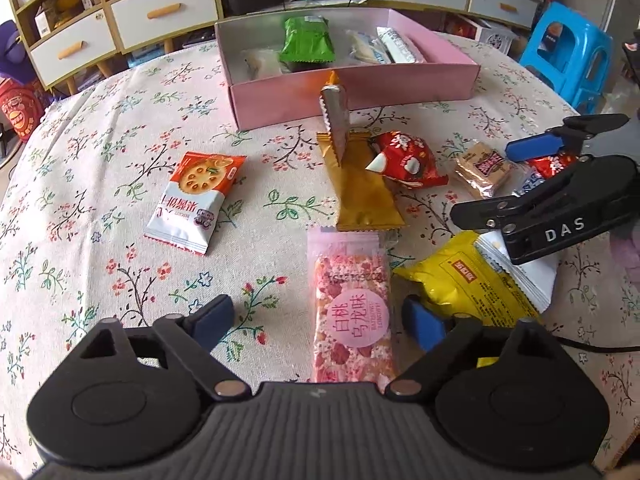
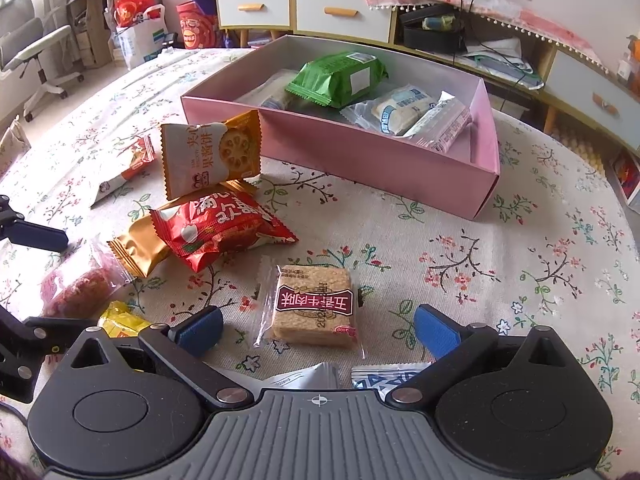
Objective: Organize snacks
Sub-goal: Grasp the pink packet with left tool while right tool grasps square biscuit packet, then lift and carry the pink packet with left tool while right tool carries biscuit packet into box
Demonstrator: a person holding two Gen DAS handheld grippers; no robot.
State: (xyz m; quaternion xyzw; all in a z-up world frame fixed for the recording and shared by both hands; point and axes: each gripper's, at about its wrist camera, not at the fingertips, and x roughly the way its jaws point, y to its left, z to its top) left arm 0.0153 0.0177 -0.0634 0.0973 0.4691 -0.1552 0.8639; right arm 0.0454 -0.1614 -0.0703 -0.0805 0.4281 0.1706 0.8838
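A pink open box (image 1: pixel 352 92) at the back of the floral table holds a green packet (image 1: pixel 306 42) and pale wrapped snacks. My left gripper (image 1: pixel 320 320) is open, with a pink fruit bar (image 1: pixel 352 312) lying between its fingers, pads clear of it. My right gripper (image 2: pixel 318 326) is open around a brown sesame square (image 2: pixel 314 304), without touching it. Between the grippers and the box (image 2: pixel 360 168) lie a red packet (image 2: pixel 220 228), a gold packet (image 1: pixel 360 188), a propped-up orange biscuit packet (image 2: pixel 212 152), another biscuit packet (image 1: pixel 196 196) and a yellow packet (image 1: pixel 452 284).
The right gripper's fingers (image 1: pixel 532 148) reach in from the right of the left wrist view, over the yellow packet. Behind the table stand a drawer cabinet (image 1: pixel 144 20) and a blue plastic stool (image 1: pixel 568 52). An office chair (image 2: pixel 32 52) is at the far left.
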